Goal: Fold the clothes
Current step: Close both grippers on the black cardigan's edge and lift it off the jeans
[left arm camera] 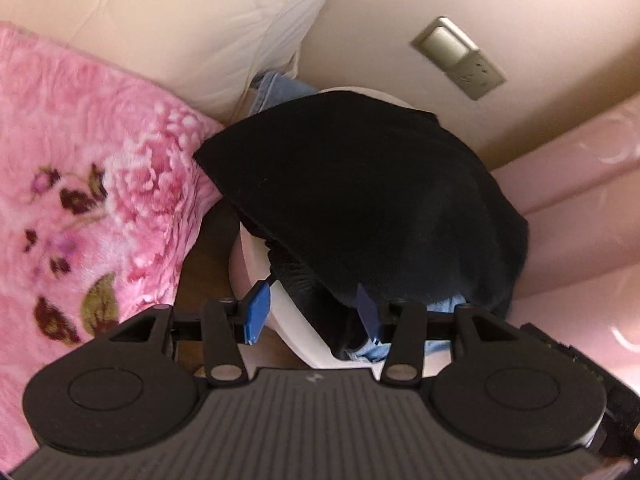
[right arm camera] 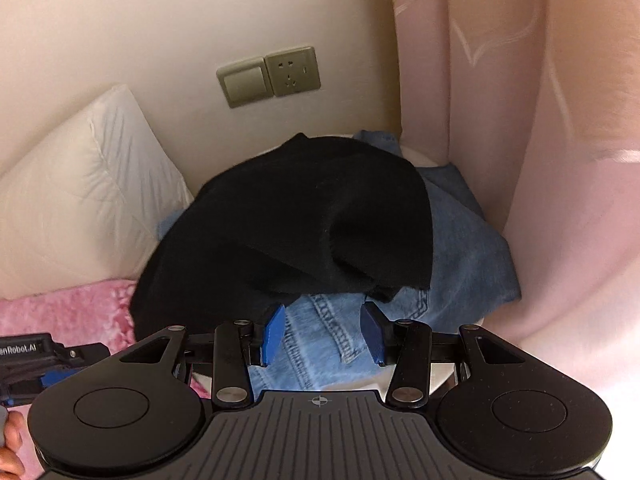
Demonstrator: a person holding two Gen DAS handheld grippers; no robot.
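- A black garment (right arm camera: 288, 220) is draped over blue jeans (right arm camera: 460, 248) on a round white surface (left arm camera: 296, 320), just ahead of both hand-held grippers.
- The left hand-held gripper (left arm camera: 312, 312) and right hand-held gripper (right arm camera: 324, 332) are held spread, grasping nothing.
- A white pillow (right arm camera: 88, 184), pink blanket (left arm camera: 80, 160), pink curtain (right arm camera: 540, 160) and wall socket (right arm camera: 292, 72) are seen around.
- The garment's long axis cannot be told.

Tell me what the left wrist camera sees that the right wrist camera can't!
Only the left wrist view shows the dark flower and leaf print on the fluffy pink blanket and a strip of brown floor.

Only the right wrist view shows the light blue denim jeans spread wide with their stitched seams, plus the other gripper at the left edge.

Both show the black cloth garment lying over the jeans, the white pillow, the grey wall switch and socket and the pink curtain.
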